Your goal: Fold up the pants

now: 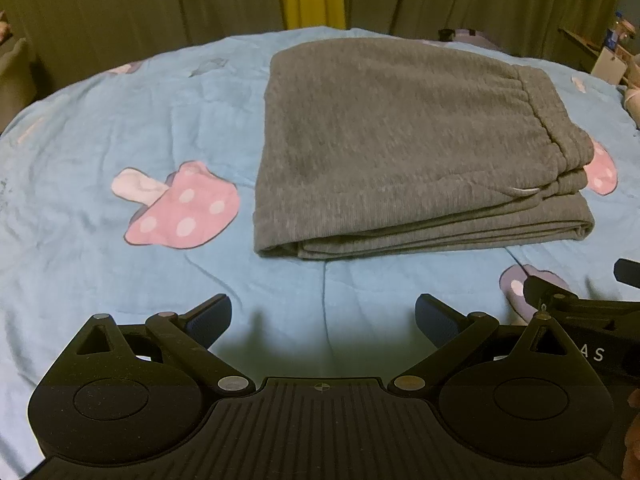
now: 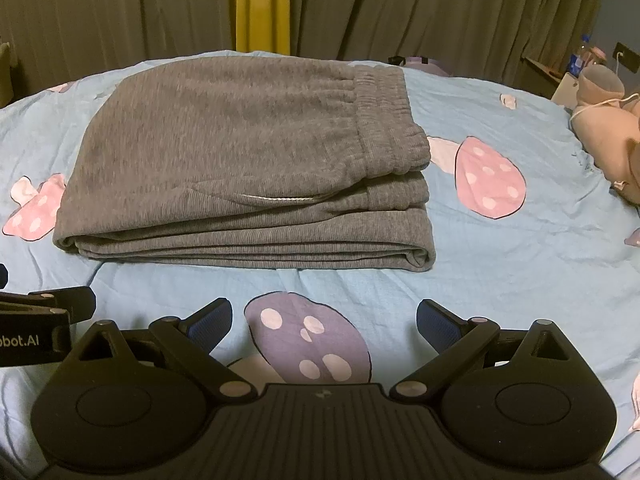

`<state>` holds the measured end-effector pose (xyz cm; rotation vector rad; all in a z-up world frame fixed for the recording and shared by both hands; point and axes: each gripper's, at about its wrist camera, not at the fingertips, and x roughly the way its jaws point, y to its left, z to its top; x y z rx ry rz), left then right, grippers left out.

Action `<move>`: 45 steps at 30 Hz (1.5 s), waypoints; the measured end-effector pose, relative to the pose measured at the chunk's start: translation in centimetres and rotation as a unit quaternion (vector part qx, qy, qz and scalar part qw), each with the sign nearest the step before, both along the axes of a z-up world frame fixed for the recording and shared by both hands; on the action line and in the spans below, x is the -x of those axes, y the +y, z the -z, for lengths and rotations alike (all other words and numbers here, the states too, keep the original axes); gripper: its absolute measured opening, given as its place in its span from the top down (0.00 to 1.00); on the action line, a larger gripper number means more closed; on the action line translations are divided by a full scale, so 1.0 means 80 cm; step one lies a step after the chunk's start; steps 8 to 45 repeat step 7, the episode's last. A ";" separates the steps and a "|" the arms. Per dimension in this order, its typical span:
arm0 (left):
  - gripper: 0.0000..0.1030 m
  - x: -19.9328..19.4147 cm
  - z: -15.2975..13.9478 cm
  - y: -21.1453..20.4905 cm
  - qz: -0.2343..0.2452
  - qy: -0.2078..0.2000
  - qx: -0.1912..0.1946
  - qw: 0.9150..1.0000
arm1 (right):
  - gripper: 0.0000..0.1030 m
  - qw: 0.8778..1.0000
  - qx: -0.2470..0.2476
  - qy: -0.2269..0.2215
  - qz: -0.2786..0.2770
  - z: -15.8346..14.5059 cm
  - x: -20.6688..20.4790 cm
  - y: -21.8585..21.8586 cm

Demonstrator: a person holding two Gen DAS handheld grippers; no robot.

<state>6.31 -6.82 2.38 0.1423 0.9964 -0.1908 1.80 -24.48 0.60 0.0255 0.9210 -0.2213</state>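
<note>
Grey pants (image 1: pixel 400 144) lie folded into a flat rectangular stack on the blue bed cover (image 1: pixel 120 112), waistband on top at the right. They also show in the right wrist view (image 2: pixel 240 160), with a white drawstring at the pocket. My left gripper (image 1: pixel 323 316) is open and empty, held back from the near edge of the stack. My right gripper (image 2: pixel 324 320) is open and empty, also short of the stack. Each gripper shows at the edge of the other's view.
The cover (image 2: pixel 500 280) carries pink mushroom prints (image 1: pixel 180 208) and a purple one (image 2: pixel 308 344). Dark curtains with a yellow strip (image 2: pixel 262 4) hang behind the bed. A soft toy (image 2: pixel 608 140) and a bottle (image 2: pixel 580 56) stand at the far right.
</note>
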 end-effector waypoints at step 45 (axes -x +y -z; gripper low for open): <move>0.01 0.003 -0.004 -0.001 0.004 -0.016 0.000 1.000 | 0.04 1.000 0.002 0.001 0.000 0.000 0.000 0.001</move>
